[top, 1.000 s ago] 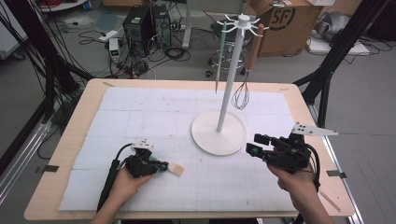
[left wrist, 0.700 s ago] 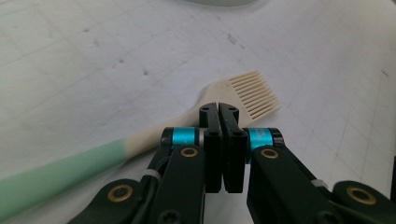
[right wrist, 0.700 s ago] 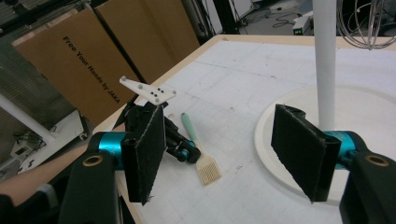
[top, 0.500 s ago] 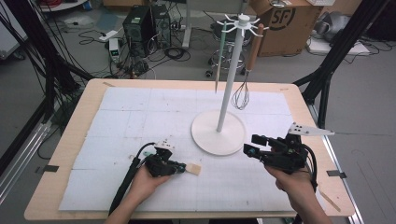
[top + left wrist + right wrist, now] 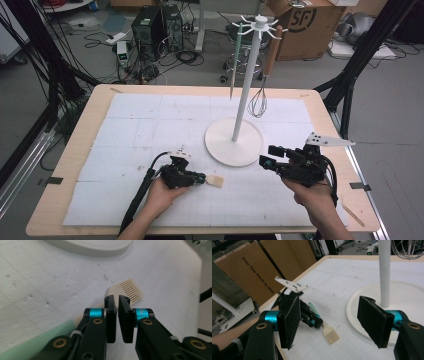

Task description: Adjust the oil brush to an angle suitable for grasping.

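Left tool (image 5: 200, 178) moved right toward stand base (image 5: 234, 145), jaws just eased apart above spatula (image 5: 125, 291); right tool (image 5: 266, 161) wide open, empty

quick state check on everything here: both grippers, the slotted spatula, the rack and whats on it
left gripper: jaws just eased open slightly, over the slotted spatula
right gripper: open, empty
slotted spatula: flat on the mat
rack: upright
whisk: hanging
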`<state>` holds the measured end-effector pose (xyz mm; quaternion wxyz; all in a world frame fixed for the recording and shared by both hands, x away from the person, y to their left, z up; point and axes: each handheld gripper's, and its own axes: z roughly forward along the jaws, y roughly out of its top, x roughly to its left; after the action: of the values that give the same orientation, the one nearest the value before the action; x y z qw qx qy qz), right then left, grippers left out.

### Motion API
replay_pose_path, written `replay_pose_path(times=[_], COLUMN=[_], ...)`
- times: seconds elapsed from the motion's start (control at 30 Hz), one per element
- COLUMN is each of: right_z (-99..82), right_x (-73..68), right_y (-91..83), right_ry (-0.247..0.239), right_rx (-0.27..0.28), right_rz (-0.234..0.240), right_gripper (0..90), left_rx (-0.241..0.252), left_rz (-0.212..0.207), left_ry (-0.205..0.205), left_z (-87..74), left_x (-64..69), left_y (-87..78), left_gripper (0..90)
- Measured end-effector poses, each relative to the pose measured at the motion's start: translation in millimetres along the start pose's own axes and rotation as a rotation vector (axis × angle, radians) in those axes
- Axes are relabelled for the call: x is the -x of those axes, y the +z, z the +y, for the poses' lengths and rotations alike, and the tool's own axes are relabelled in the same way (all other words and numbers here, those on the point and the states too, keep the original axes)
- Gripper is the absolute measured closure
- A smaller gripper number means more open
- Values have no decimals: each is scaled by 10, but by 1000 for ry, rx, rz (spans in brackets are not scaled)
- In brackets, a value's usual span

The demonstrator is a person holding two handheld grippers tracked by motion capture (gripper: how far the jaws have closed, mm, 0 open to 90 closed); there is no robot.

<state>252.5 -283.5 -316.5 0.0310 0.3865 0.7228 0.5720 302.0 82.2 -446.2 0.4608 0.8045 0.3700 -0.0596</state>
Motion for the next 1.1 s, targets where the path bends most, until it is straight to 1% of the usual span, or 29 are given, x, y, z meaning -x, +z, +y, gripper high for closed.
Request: replay_pose_path(times=[0.1,0.13,0.23,0.3,0.37,0.47,0.5,0.53,0.6,0.63,0.7,0.87,0.93,0.97,1.03,1.07,1.1], right_z=[-4,-4,-5,-5,-4,-4,-5,-6,-7,-7,-6,-8,-7,-7,-7,-6,-6], right_x=[9,9,10,4,-4,-14,-14,-14,-11,-9,-8,-19,-20,-21,-18,-18,-18], right_y=[-1,-3,-2,4,16,25,26,26,22,20,19,16,9,6,1,2,6], right_ry=[0,5,7,4,2,-1,-3,-4,-2,1,-1,0,-2,0,0,1,1], right_rx=[0,-1,3,2,1,-3,-3,-4,-7,-7,-5,-7,-4,-3,-3,-3,-2], right_rz=[-3,-6,-8,-4,-4,-2,0,-1,-3,-3,-4,-2,-1,-1,-2,-3,-3], right_gripper=[341,340,340,340,340,340,341,340,340,340,341,341,342,342,342,343,342], left_rx=[15,27,55,65,63,60,63,61,41,33,29,10,15,14,13,22,22], left_rz=[35,44,96,136,180,234,246,258,297,308,319,337,333,336,321,307,309], left_ry=[-2,-11,-49,-63,-73,-81,-86,-95,-96,-96,-107,-106,-112,-107,-111,-117,-110], left_z=[1,-4,-26,-43,-62,-87,-97,-109,-131,-137,-151,-158,-159,-160,-163,-166,-166], left_x=[-53,-91,-241,-344,-432,-541,-573,-601,-645,-661,-697,-732,-732,-727,-713,-701,-685], left_y=[-206,-280,-499,-615,-688,-773,-797,-808,-807,-806,-791,-749,-745,-742,-727,-705,-684], left_gripper=[841,859,884,887,894,897,898,898,898,898,898,898,898,898,898,898,898])
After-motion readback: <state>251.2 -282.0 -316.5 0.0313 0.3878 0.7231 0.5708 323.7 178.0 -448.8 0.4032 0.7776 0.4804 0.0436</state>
